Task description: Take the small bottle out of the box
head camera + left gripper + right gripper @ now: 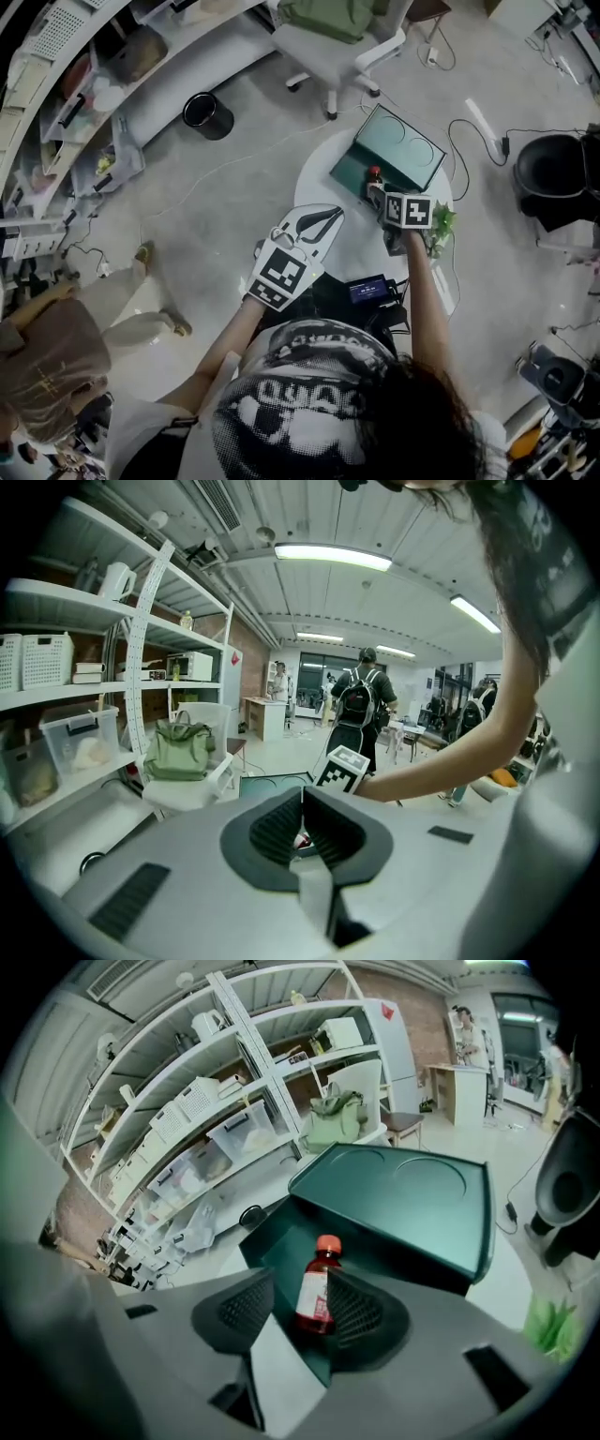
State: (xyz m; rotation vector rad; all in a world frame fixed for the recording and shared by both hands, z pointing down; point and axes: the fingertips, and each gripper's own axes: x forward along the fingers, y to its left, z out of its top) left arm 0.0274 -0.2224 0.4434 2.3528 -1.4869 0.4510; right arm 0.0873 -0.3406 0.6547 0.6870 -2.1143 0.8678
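A small brown bottle [317, 1288] with a red cap and a red-and-white label stands upright inside the open dark green box [403, 1204]. In the head view the bottle [373, 175] stands at the near edge of the box [398, 150], on the round white table [314, 183]. My right gripper [300, 1285] reaches into the box with its jaws around the bottle. The right pad lies against the label and a gap shows at the left pad, so it is open. My left gripper [323, 220] hovers over the table's near left, away from the box, with its tips [302, 803] together and nothing in them.
A green plant [439, 225] stands right of my right gripper [377, 192]. A black device [370, 289] lies on the table near me. On the floor are an office chair [333, 52], a black bin [208, 114] and cables. Shelving lines the left, and a person [47, 356] sits there.
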